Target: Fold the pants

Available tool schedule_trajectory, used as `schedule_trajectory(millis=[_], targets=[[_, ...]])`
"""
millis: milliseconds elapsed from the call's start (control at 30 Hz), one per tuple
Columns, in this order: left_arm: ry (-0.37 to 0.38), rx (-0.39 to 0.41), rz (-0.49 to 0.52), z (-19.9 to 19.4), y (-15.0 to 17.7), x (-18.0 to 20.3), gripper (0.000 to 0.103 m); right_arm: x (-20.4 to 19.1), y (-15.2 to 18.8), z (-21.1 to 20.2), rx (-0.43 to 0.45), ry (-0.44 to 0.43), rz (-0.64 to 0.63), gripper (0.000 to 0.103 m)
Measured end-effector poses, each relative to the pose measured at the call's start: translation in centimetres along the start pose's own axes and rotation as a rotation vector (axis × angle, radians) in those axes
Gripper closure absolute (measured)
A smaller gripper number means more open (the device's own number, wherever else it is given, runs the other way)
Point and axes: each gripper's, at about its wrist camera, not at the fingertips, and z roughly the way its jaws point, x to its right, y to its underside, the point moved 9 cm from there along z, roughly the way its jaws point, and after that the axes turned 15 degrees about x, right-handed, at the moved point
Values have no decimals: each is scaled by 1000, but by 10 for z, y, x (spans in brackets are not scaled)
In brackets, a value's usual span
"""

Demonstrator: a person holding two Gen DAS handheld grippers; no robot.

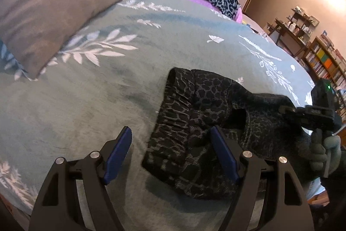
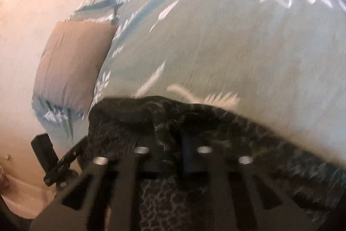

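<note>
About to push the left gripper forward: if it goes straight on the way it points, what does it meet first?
Most likely the dark leopard-print pants: the open left gripper straddles their left edge, its right finger already over the fabric. Under its left finger is only the teal leaf-patterned blanket. Depth is uncertain.

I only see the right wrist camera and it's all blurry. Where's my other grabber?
Observer: The left gripper is open at the waistband end of the pants, with one pad over them and the other over the blanket.
Child: Who's holding the blurry one?
Observer: A gloved hand holds the right gripper by its handle. Its tip is on the pants' far side.
Child: What's behind me?
Observer: Bookshelves full of books stand past the bed.
</note>
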Motion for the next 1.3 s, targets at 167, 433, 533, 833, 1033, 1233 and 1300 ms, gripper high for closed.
schedule_trajectory(millis=[167,433,533,833,1033,1233,1300], targets=[[8,18,-6,7,-13,6,66,-10,-26,-11,93,23,-86,96],[-60,20,24,24,-21,-4,87,25,-19,18,72,119,-61,95],[-112,22,35,18,-16,-16,87,28,-11,23,36,129,-59,86],[-59,-24,-24,-12,-10,-6,42,4,-2,-51,188,212,-250,33],[-59,-77,-59,-26,5,-2,31,18,23,-110,220,227,-226,33],[30,-159,-293,-21,23,-1,31,-2,65,-114,156,160,-267,33],[37,-157,-317,-20,23,1,31,-11,77,-106,131,146,-294,33]])
